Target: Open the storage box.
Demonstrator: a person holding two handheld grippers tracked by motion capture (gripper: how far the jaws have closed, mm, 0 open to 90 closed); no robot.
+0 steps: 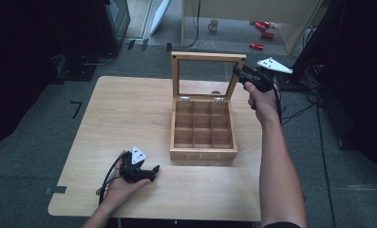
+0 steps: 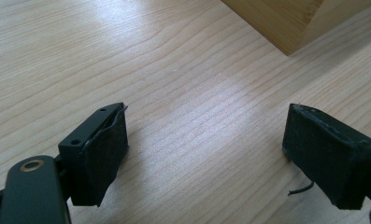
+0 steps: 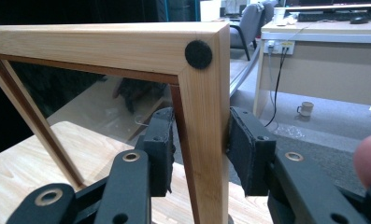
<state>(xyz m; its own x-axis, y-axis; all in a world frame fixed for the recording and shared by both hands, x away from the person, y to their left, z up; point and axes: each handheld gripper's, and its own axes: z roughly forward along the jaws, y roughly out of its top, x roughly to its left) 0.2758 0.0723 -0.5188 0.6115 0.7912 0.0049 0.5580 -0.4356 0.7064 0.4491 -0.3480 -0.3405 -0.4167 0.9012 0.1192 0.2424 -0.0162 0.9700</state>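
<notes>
Right gripper (image 1: 239, 73) clamped on the upright glass lid (image 1: 207, 58) of the wooden tea box (image 1: 203, 154), left gripper (image 1: 153, 172) agape on the table (image 1: 124, 109), mug (image 1: 213, 24) and red cans (image 1: 257, 46) on the floor beyond.

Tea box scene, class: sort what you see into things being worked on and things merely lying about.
In the job:
- tea box, compartments empty
- its windowed lid, standing open
- right claw, closed on the lid's frame
- left claw, open, over bare table

Lying about:
- mug on the floor
- red items on the floor
</notes>
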